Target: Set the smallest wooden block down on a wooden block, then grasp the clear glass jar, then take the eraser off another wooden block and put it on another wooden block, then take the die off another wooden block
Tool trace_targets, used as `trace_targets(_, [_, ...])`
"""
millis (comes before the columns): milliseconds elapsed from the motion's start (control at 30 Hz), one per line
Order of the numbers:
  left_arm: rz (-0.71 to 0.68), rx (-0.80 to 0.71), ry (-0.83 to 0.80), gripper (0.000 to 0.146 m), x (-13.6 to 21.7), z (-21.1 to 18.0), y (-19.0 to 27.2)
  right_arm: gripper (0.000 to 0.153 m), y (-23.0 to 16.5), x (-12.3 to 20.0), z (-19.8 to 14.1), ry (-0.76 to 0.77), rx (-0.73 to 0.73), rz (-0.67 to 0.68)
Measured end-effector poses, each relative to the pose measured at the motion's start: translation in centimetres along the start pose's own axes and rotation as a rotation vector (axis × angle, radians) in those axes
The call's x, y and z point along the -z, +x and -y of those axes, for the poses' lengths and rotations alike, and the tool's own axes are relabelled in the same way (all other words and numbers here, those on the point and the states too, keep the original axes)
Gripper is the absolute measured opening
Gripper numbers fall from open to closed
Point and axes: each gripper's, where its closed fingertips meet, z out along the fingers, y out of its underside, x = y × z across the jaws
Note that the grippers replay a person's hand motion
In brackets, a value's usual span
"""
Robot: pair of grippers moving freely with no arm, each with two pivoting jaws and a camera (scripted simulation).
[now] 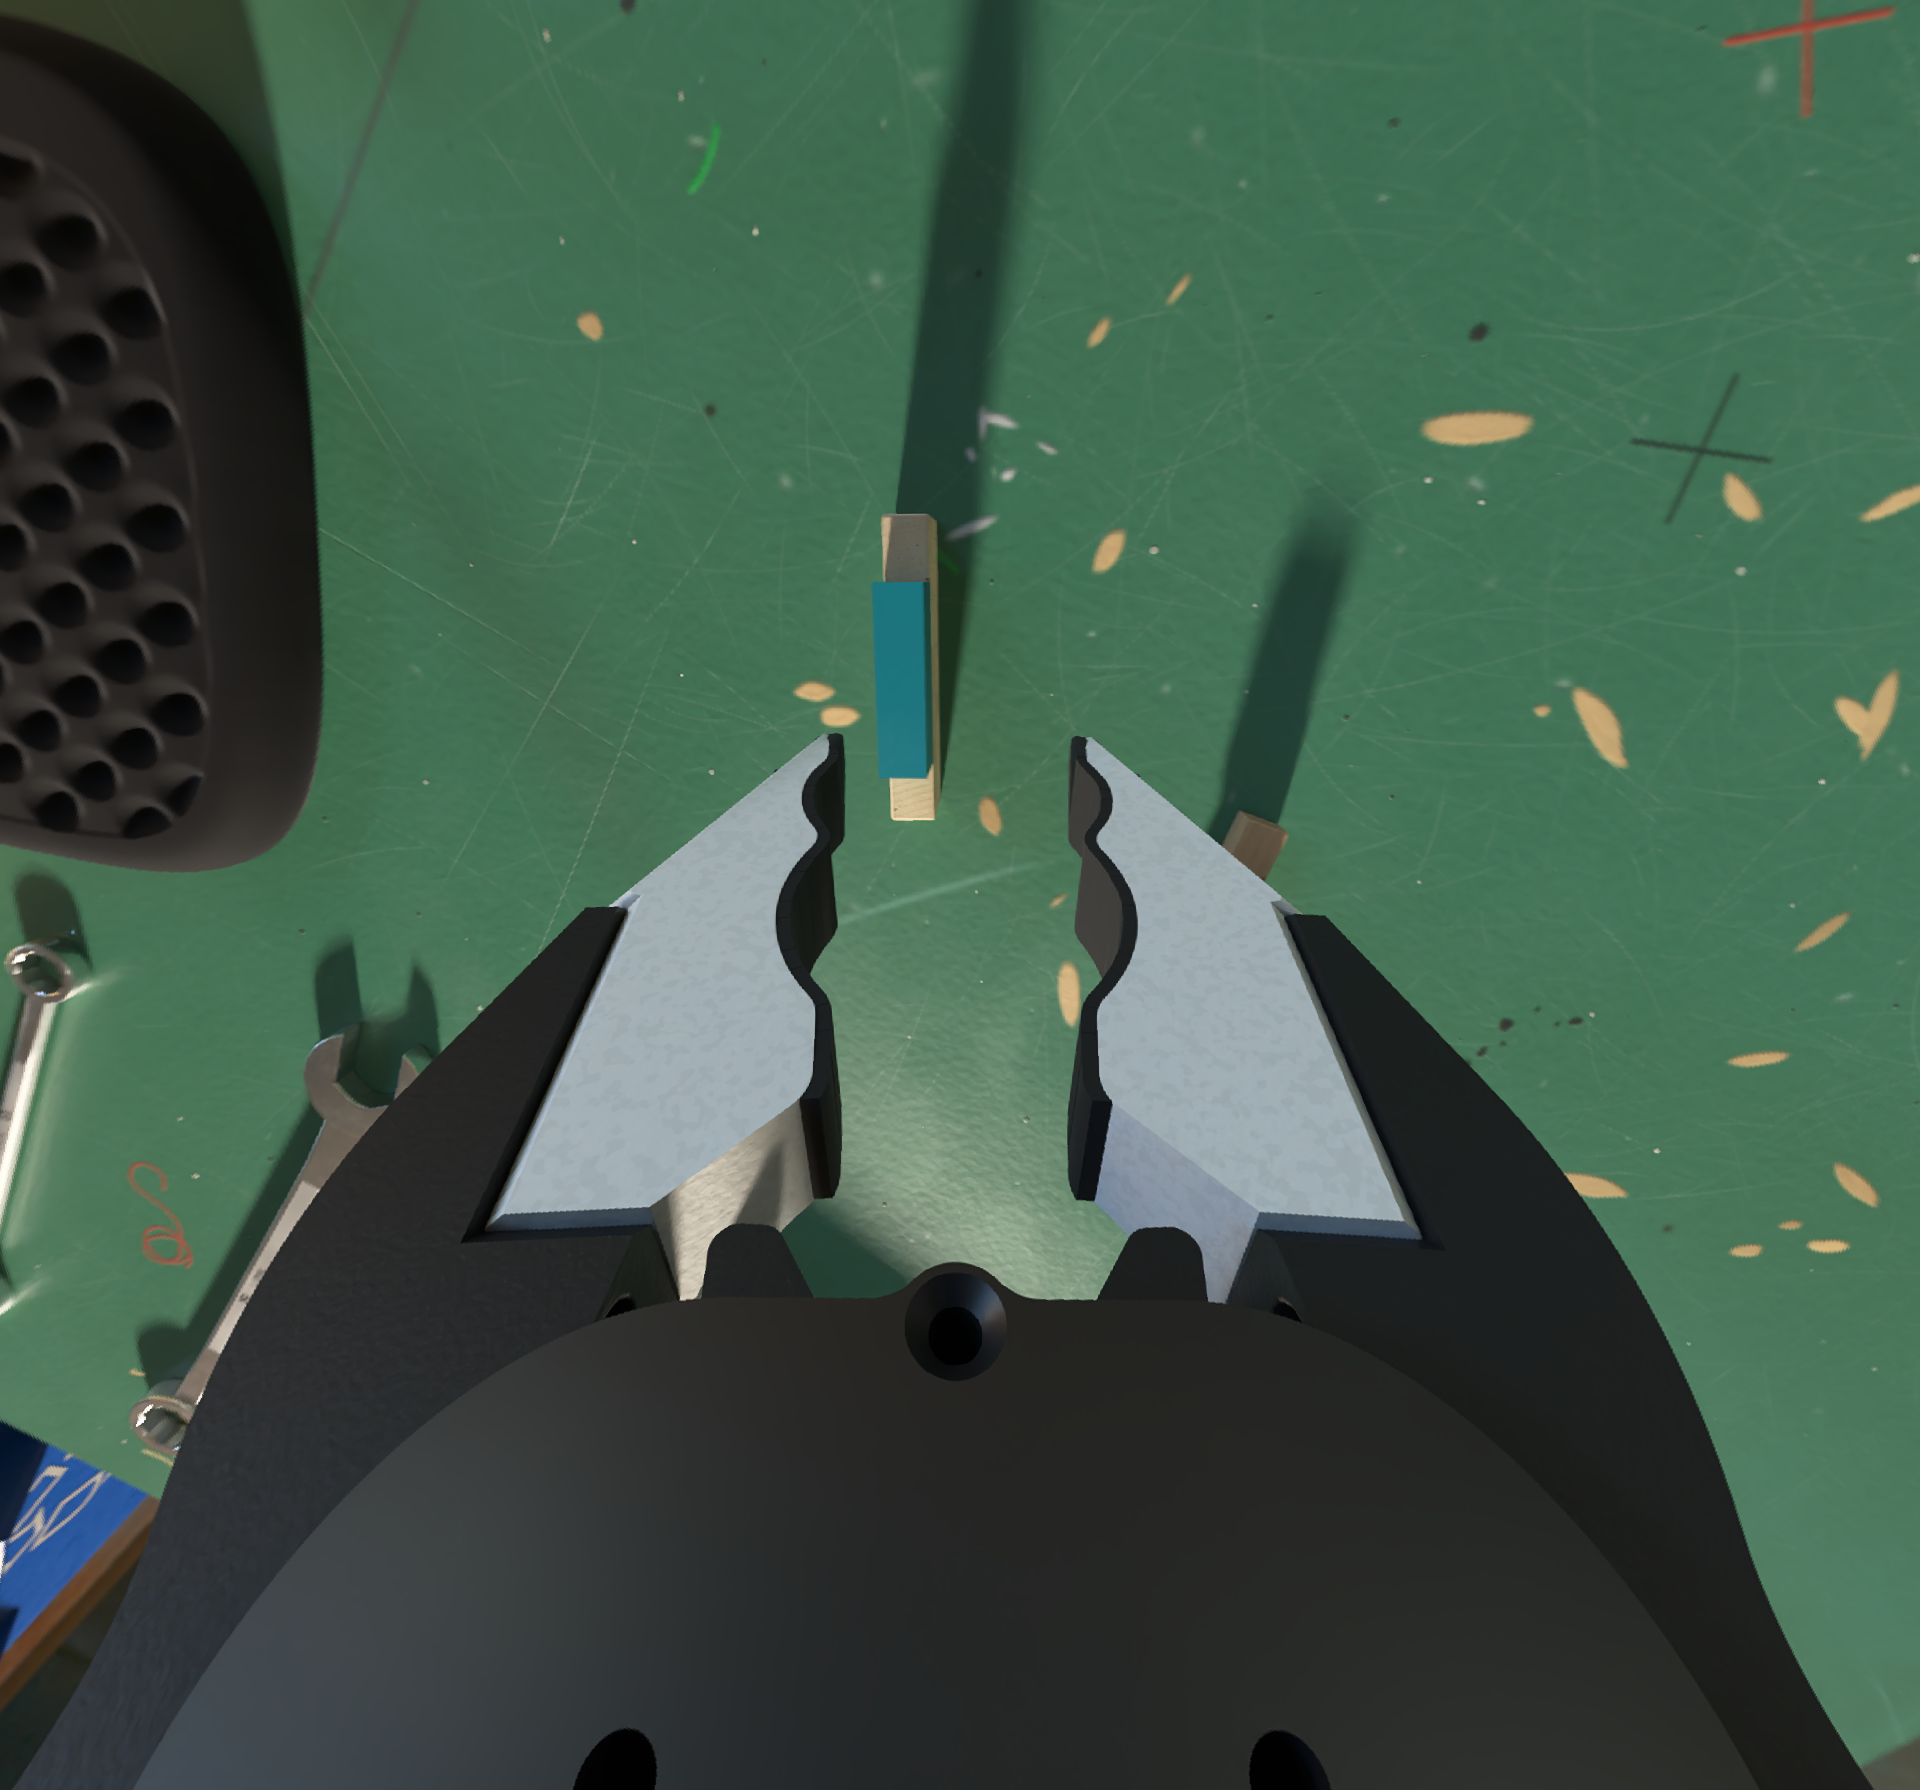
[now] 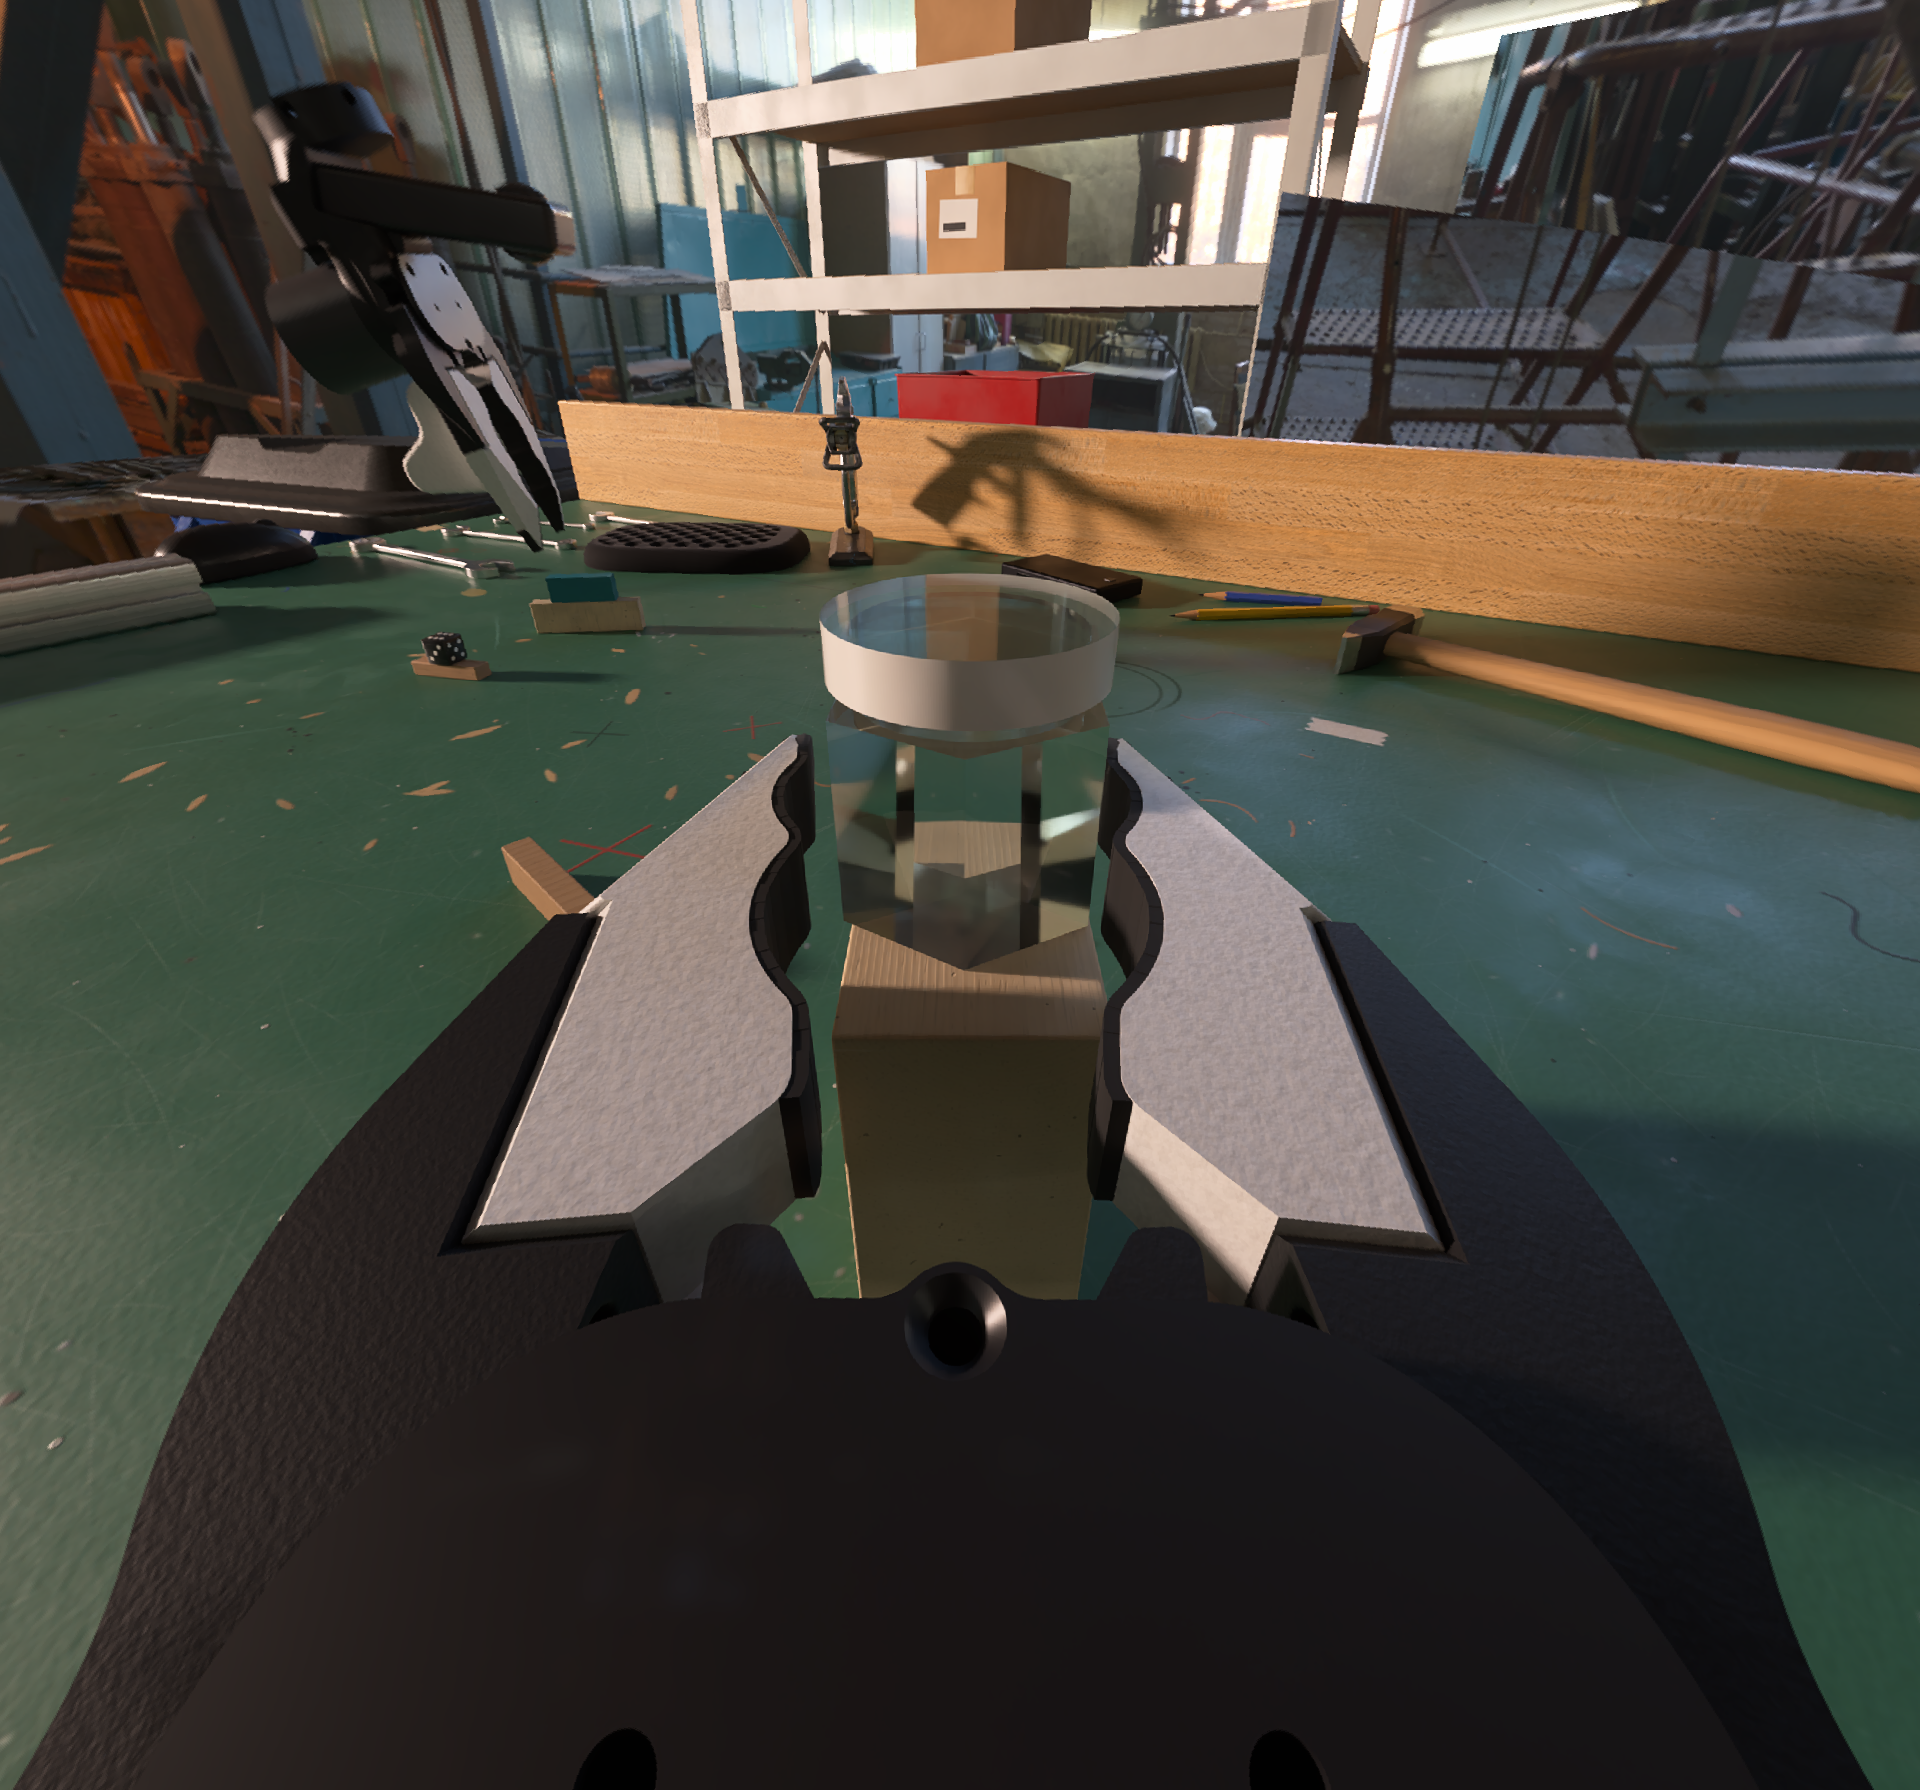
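Note:
In the left wrist view, a teal eraser (image 1: 902,680) lies on a thin wooden block (image 1: 914,795) on the green mat. My left gripper (image 1: 956,753) is open and empty, hovering above and just short of the eraser. A wooden piece (image 1: 1257,838) peeks out behind its right finger. In the right wrist view, my right gripper (image 2: 956,753) is shut on the clear glass jar (image 2: 966,826), which stands on a wooden block (image 2: 966,1065). Farther left, a black die (image 2: 445,646) sits on a small block (image 2: 457,669). The eraser (image 2: 580,587), its block (image 2: 592,614) and the left gripper (image 2: 530,519) also show.
A black perforated pad (image 1: 104,493) lies left of the eraser, with wrenches (image 1: 260,1252) near it. Another tilted wooden block (image 2: 535,873) lies by my right gripper's left finger. A hammer (image 2: 1558,691), pencils (image 2: 1278,610) and a wooden board (image 2: 1351,514) line the back.

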Motion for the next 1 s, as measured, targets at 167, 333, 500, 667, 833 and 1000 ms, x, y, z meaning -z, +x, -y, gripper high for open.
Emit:
trace_targets(167, [-0.045,0.029,-0.041,0.036,-1.8,0.0,-0.7,0.053,0.1,0.1,0.0,0.006,-0.010,-0.001])
trace_targets(333, [-0.056,0.036,-0.073,0.031,-2.9,-0.3,-0.8,0.051,0.2,0.1,0.1,0.010,-0.021,-0.002])
trace_targets(500, [-0.049,0.033,-0.098,0.021,-3.8,-0.7,-1.1,0.051,0.3,0.1,0.1,0.010,-0.023,-0.003])
trace_targets(667, [-0.049,0.029,-0.094,0.011,-3.2,-0.7,-1.2,0.051,0.3,0.1,0.1,0.005,-0.025,-0.003])
trace_targets(833, [-0.007,-0.032,-0.034,0.011,0.8,1.1,0.4,0.051,0.4,0.1,0.1,-0.003,-0.029,-0.003])
trace_targets(1000, [0.022,-0.240,0.102,0.011,5.9,5.4,6.3,0.051,0.2,0.0,0.0,-0.016,-0.019,-0.003])
